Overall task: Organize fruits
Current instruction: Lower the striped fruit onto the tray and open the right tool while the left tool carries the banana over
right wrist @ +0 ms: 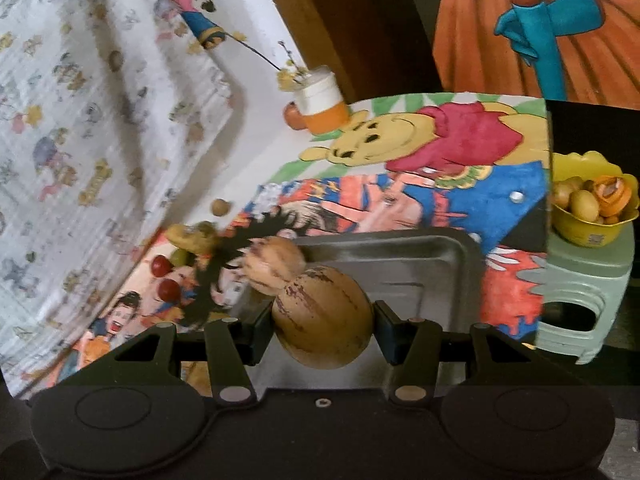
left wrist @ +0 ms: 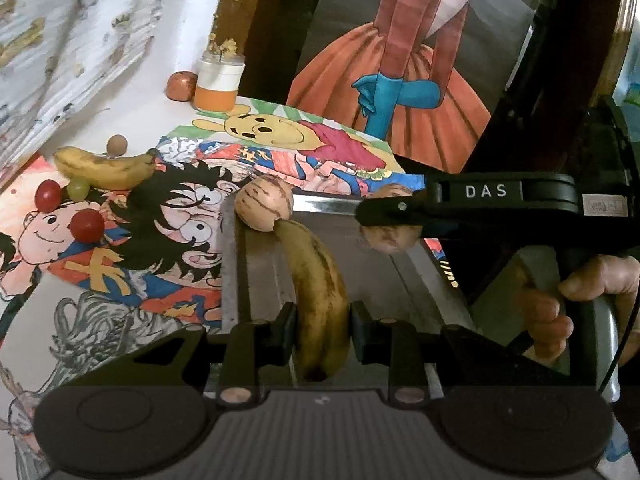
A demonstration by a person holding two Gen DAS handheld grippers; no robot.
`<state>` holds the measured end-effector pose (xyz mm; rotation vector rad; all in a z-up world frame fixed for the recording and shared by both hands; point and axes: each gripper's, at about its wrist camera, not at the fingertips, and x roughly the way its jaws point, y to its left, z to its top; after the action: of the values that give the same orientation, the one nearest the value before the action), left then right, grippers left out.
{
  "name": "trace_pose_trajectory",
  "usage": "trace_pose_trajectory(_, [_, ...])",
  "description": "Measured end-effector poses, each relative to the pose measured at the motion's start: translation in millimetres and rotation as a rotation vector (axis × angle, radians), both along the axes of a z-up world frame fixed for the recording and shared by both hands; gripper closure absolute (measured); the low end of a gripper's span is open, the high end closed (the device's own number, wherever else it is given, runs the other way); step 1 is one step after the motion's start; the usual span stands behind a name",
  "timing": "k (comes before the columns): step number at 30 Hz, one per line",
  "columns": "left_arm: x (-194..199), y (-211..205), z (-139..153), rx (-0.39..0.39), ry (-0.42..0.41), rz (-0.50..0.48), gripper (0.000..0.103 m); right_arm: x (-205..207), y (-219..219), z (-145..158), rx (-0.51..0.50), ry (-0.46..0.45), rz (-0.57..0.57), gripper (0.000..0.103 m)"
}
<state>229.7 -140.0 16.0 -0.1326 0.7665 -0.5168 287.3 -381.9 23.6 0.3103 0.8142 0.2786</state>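
1. Left gripper (left wrist: 323,330): fingers closed onto a spotted banana (left wrist: 316,300), held over the metal tray (left wrist: 420,280).
2. Right gripper (right wrist: 323,330): fingers clamped on a striped round melon (right wrist: 323,322), above the same tray.
3. Second melon (left wrist: 263,208) at the tray's far left rim.
4. On the cartoon mat (left wrist: 180,216): another banana (left wrist: 106,168), red grapes (left wrist: 86,225), one green grape (left wrist: 78,189).

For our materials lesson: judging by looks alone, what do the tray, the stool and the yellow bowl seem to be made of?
Tray: probably metal, brushed grey, with dull reflections and pressed ribs. Stool: likely moulded plastic, pale green and matt, with rounded cut-outs. Yellow bowl: seemingly glossy plastic with a scalloped rim, though glazed ceramic cannot be ruled out.
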Motion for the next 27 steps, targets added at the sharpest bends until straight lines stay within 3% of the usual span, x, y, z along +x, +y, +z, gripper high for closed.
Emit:
trace_pose_trajectory(23, [12.9, -6.9, -20.5, 0.047, 0.062, 0.01, 0.071, -0.2, 1.0, -17.0, -0.026, 0.047, -0.006, 0.047])
trace_pose_trajectory(27, [8.6, -5.2, -17.8, 0.051, 0.052, -0.001, 0.069, -4.5, 0.1, -12.4, -0.023, 0.039, -0.009, 0.041])
